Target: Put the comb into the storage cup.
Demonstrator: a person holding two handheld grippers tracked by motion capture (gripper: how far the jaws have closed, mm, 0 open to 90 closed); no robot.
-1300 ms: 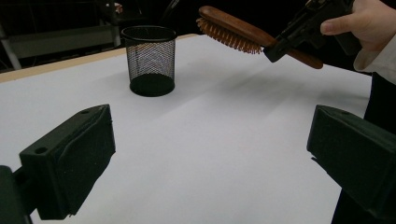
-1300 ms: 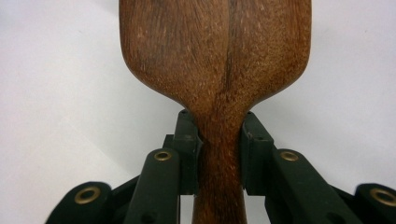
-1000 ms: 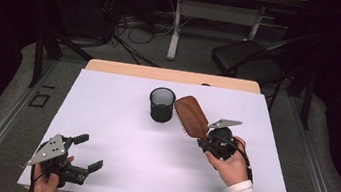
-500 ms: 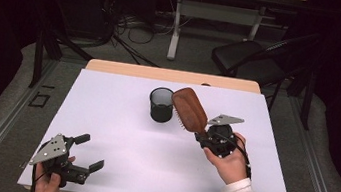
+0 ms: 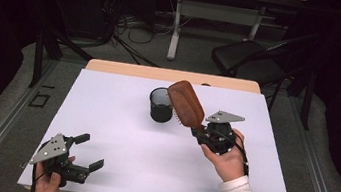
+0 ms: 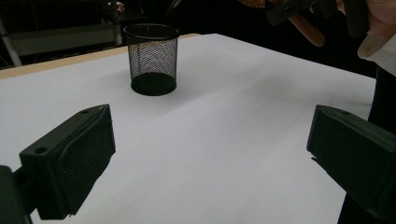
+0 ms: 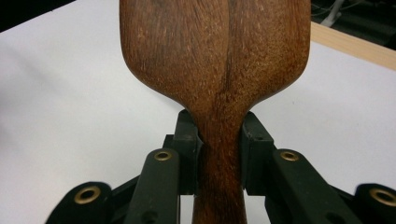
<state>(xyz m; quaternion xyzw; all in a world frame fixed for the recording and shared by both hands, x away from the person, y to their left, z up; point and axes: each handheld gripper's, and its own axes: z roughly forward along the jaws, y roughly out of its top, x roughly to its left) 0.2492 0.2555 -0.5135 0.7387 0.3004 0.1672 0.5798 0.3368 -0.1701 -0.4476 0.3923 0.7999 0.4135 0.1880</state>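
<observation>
1. High view: a black mesh cup (image 5: 161, 106) stands upright on the white worktop (image 5: 119, 119), nearer its far edge, about midway across.
2. What the cup holds cannot be told.
3. The right gripper (image 5: 198, 129) clamps the handle of a wooden hairbrush (image 5: 185, 103), whose head tilts over the cup's rim.
4. The left gripper (image 5: 87, 151), jaws wide and bare, sits at the near left corner.

A reddish-brown wooden hairbrush with a dark grain line (image 7: 219, 70), a black wire-mesh cup (image 5: 160, 105) and matte black grippers stand out against the plain white tabletop (image 5: 117, 134) edged in pale wood at the far side.
</observation>
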